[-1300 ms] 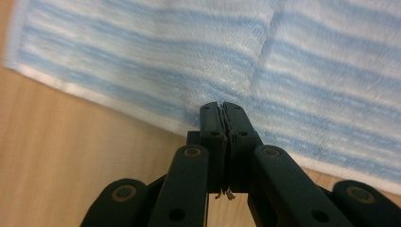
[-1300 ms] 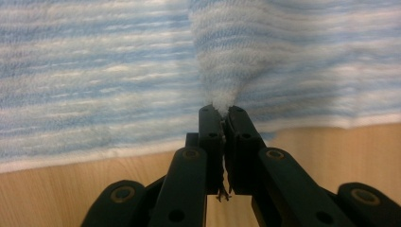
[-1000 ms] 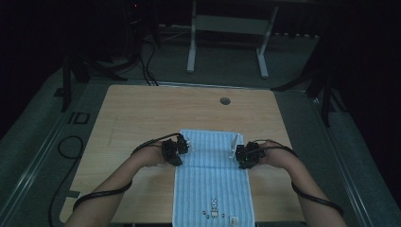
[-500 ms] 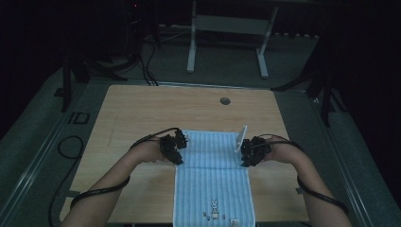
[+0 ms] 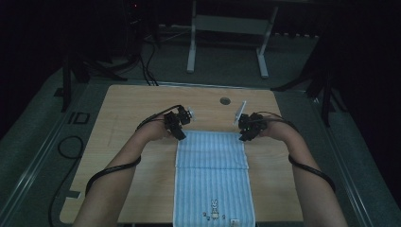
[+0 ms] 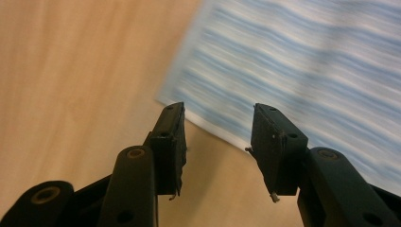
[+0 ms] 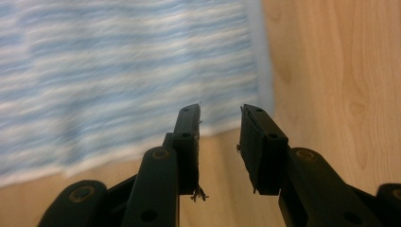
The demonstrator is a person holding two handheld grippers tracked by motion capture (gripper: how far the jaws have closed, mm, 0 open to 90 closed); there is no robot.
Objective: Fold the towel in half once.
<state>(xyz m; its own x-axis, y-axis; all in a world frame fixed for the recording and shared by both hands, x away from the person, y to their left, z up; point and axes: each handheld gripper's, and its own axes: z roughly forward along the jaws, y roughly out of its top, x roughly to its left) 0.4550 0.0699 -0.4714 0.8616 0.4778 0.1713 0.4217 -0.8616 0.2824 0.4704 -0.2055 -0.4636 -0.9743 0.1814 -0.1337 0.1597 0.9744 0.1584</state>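
From above, the blue striped towel (image 5: 213,177) lies folded on the near middle of the table (image 5: 132,101), the left gripper (image 5: 178,126) and right gripper (image 5: 247,128) at its far corners, while each gripper view shows jaws just parted, empty.

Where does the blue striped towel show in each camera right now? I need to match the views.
High view: blue striped towel lies at centre bottom, its far edge between the two grippers.
Left gripper view: upper right, its corner just beyond the open jaws.
Right gripper view: upper left, its corner beyond the open jaws.
Shared landmark: the wooden table.
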